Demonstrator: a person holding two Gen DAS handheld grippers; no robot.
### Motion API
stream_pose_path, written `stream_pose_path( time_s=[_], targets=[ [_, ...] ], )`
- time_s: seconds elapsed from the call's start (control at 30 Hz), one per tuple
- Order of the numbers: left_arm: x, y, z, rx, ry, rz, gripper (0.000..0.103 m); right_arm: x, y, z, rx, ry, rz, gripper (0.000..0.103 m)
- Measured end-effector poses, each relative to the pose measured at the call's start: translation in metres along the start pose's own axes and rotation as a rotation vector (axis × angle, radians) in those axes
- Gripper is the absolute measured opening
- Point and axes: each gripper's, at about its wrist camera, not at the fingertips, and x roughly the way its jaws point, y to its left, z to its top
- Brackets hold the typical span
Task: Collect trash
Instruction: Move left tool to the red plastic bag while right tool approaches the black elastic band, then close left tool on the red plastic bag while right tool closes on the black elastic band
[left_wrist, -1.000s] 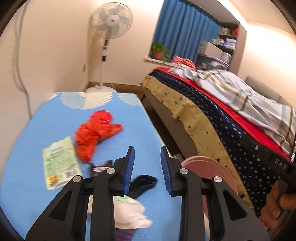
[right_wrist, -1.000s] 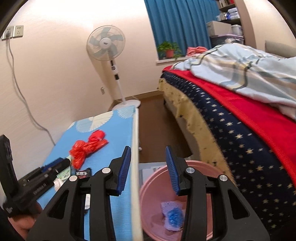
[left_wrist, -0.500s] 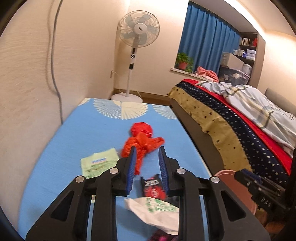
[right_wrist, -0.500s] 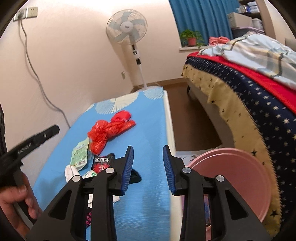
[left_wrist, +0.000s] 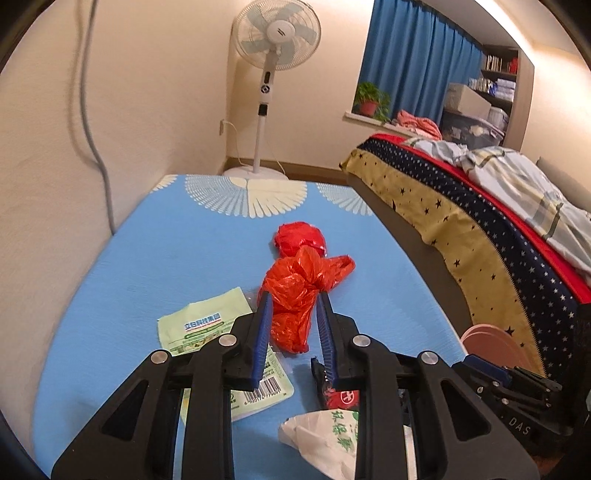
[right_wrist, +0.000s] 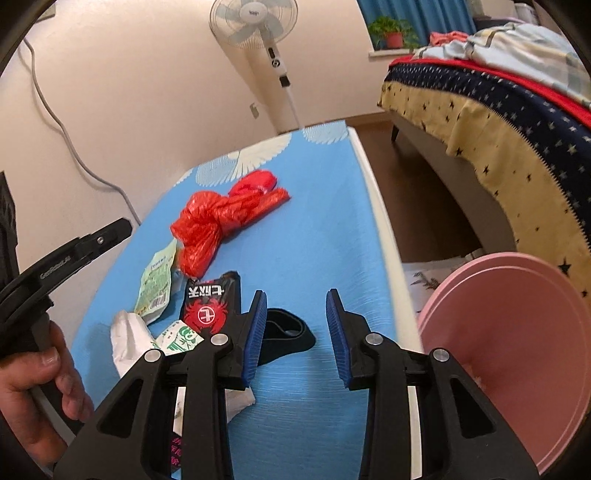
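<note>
Trash lies on a blue table (left_wrist: 177, 251): a crumpled red plastic bag (left_wrist: 299, 284), a green packet (left_wrist: 199, 328), a black and red wrapper (right_wrist: 210, 299), a white bag with green print (left_wrist: 328, 435) and a black piece (right_wrist: 284, 332). My left gripper (left_wrist: 293, 302) is open, above the table, its fingers either side of the red bag's near end in view. My right gripper (right_wrist: 295, 302) is open and empty above the table's near right part, over the black piece. The red bag also shows in the right wrist view (right_wrist: 218, 218). A pink bin (right_wrist: 517, 339) stands on the floor right of the table.
A bed with a starred cover (left_wrist: 480, 229) runs along the right, with a strip of floor (right_wrist: 413, 206) between it and the table. A standing fan (left_wrist: 273, 55) is past the table's far end. A wall with a cable (left_wrist: 92, 110) borders the left.
My left gripper swung left and forward until its fingers frame the red bag. My right gripper swung from above the pink bin to over the table.
</note>
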Motion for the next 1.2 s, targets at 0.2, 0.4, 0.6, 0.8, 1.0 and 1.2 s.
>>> stream_pose_path(
  time_s=[0.2,0.4,0.6,0.8,1.0,1.2],
  targets=[
    [0.019,0.007,0.002,0.004,0.027,-0.001,0.024,0.018,-0.006,-0.005,0.025,0.067,-0.008,0.035],
    [0.04,0.013,0.005,0.011,0.06,-0.017,0.024,0.024,-0.005,-0.004,0.021,0.077,0.002,0.033],
    [0.056,0.012,0.005,0.015,0.091,-0.03,0.024,0.028,-0.001,-0.005,0.011,0.086,0.028,0.027],
    [0.064,0.014,0.005,0.0,0.108,-0.021,0.025,0.029,0.006,-0.006,-0.02,0.09,0.047,0.014],
    [0.067,0.017,0.004,-0.012,0.13,-0.006,0.025,0.023,0.014,-0.005,-0.058,0.072,0.05,0.004],
    [0.068,0.015,0.004,-0.014,0.14,-0.012,0.026,0.01,0.015,0.001,-0.055,0.027,0.063,0.003]
  ],
)
